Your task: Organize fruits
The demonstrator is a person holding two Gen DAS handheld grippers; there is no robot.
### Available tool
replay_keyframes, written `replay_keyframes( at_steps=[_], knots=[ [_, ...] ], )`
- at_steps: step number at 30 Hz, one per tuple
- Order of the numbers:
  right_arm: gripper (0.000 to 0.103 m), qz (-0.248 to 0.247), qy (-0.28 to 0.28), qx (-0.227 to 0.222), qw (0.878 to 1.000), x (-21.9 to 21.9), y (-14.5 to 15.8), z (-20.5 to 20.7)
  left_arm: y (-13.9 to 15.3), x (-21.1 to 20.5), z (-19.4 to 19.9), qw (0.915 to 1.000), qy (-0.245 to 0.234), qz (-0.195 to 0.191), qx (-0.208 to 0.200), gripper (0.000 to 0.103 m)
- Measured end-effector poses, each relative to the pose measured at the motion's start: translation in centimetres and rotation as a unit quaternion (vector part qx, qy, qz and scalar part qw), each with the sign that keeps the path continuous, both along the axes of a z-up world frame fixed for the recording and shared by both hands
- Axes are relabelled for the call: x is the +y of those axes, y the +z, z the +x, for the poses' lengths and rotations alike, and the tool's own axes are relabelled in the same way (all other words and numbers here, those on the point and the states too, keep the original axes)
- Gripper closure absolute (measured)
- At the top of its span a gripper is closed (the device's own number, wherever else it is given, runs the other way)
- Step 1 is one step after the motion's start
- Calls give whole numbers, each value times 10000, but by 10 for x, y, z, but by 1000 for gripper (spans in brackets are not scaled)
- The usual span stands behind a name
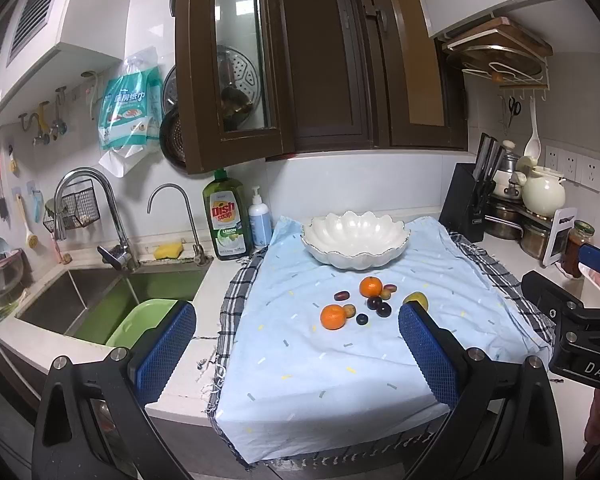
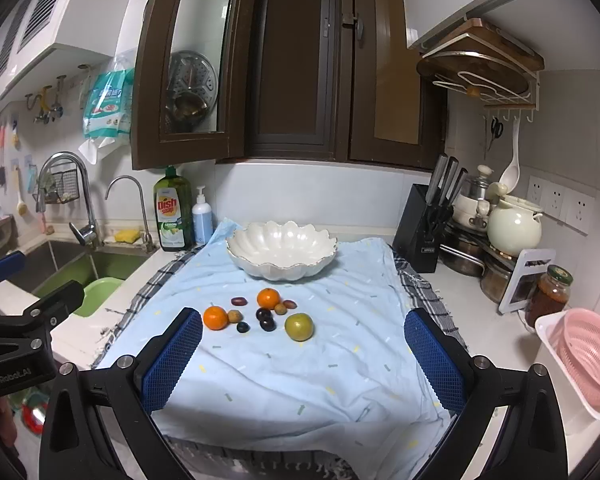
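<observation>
Both hand-held grippers, left (image 1: 296,344) and right (image 2: 302,356), hang spread and empty near the fruits (image 2: 260,314); bowl (image 2: 282,249) waits beyond, likely their destination.

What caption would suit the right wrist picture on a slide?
Open right gripper poised over loose fruit on a blue cloth, with an empty white bowl behind.

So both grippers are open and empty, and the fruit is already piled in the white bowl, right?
Not quite. The fruit lies on the blue cloth in front of the white bowl, which is empty, as the right wrist view shows. The left gripper and right gripper are indeed open and empty.
</observation>
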State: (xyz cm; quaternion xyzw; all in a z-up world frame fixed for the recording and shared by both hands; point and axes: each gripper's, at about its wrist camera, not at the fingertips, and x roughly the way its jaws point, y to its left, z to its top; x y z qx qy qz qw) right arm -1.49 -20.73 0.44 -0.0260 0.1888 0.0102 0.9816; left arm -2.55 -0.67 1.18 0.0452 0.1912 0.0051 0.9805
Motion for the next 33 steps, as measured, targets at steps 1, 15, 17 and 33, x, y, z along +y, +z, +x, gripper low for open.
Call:
replay_keyframes(
  at_steps=[1, 15, 17, 33],
  knots=[
    [1, 2, 7, -2, 10000, 0, 0, 0, 0, 0, 0, 10000, -1, 0, 0, 0],
    [1, -6, 0, -12, 10000, 0, 1, 0, 3, 0, 1, 10000, -10, -3, -11, 0],
    [1, 4, 5, -10, 10000, 0, 1, -1, 3, 0, 0, 10000, -12, 3, -13, 0],
    [1, -12, 27, 7, 10000, -1, 3, 5, 6, -1, -1, 10000, -47, -73, -5, 0]
  ],
)
